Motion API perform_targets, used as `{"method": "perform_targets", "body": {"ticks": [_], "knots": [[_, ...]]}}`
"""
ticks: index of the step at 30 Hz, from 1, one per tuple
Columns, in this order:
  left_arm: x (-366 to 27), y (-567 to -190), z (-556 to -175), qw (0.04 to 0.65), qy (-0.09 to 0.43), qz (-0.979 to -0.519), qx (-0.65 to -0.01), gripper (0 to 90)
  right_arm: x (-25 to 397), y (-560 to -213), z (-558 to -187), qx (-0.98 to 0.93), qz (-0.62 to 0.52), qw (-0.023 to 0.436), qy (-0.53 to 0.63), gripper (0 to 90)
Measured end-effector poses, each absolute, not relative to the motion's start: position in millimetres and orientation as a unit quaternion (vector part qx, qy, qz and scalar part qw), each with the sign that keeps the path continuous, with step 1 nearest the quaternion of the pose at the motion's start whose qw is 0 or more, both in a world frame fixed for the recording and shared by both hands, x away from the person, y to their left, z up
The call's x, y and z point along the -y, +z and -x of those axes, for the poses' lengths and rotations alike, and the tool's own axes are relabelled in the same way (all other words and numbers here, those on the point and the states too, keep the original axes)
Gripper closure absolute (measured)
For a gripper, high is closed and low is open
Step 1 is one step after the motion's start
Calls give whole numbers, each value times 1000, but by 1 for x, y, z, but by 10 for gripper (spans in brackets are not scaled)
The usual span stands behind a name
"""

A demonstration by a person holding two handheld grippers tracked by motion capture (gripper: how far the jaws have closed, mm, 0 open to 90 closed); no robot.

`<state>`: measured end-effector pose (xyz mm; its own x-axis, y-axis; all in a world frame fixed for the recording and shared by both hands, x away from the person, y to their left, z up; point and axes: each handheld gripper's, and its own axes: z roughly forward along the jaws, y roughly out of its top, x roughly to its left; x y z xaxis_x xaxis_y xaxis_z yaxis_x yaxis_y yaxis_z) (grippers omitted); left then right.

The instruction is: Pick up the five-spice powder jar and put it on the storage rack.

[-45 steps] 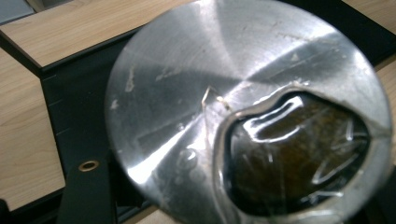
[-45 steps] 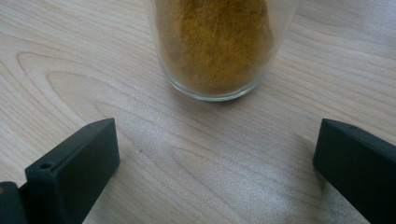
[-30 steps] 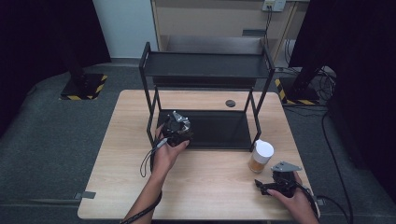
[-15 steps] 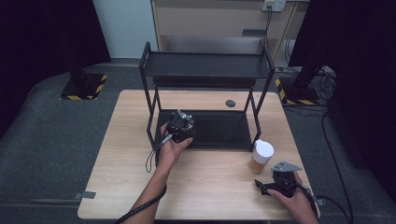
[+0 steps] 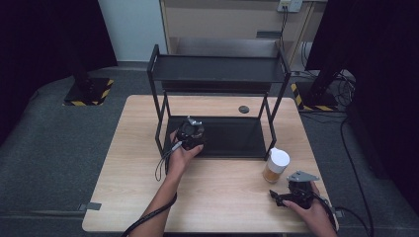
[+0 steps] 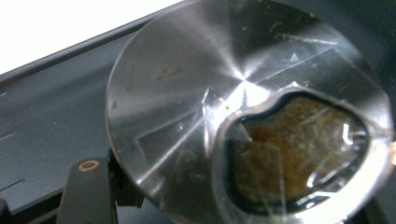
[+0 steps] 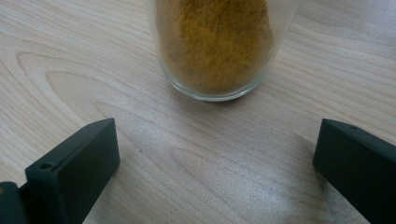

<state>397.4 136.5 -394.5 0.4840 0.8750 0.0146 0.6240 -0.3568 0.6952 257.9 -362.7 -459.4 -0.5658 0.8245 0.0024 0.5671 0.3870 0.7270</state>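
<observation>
Glass jar of orange-yellow powder with a white lid (image 5: 275, 166) stands upright on the light wooden table (image 5: 222, 197), near its right side, just in front of the right front leg of the black metal two-level shelf rack (image 5: 217, 106); in the right gripper view we see the lower part of this jar (image 7: 219, 46) close ahead of our two black jaws, which stand wide apart with only bare wood between them and touch nothing. Our right gripper (image 5: 284, 197) lies low on the table, just in front of the jar and apart from it, with its grey three-cornered plate on top and its cable going off to the right edge.

Our left gripper (image 5: 190, 132) is held at the front edge of the lower black shelf of the rack, on its left part; the left hand (image 5: 184, 157) is around its body. In the left gripper view a round shiny metal surface (image 6: 243, 112), with a clear window showing something brown and grainy, lies very close before the camera, above the dark shelf; we cannot tell which object it belongs to; one black jaw shows at the lower left, and we cannot tell whether this gripper is open or closed.

A small dark round disc (image 5: 243, 109) lies on the table behind the lower shelf.
</observation>
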Motion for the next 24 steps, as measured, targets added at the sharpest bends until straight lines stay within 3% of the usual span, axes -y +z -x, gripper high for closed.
{"method": "perform_targets", "body": {"ticks": [17, 24], "knots": [[-133, -400, -391, 322, 213, -800, -459, 298, 363, -459, -258, -812, -428, 184, 351, 14], [-131, -396, -389, 315, 212, -802, -461, 111, 363, -459, -258, -812, -428, 184, 351, 14]]}}
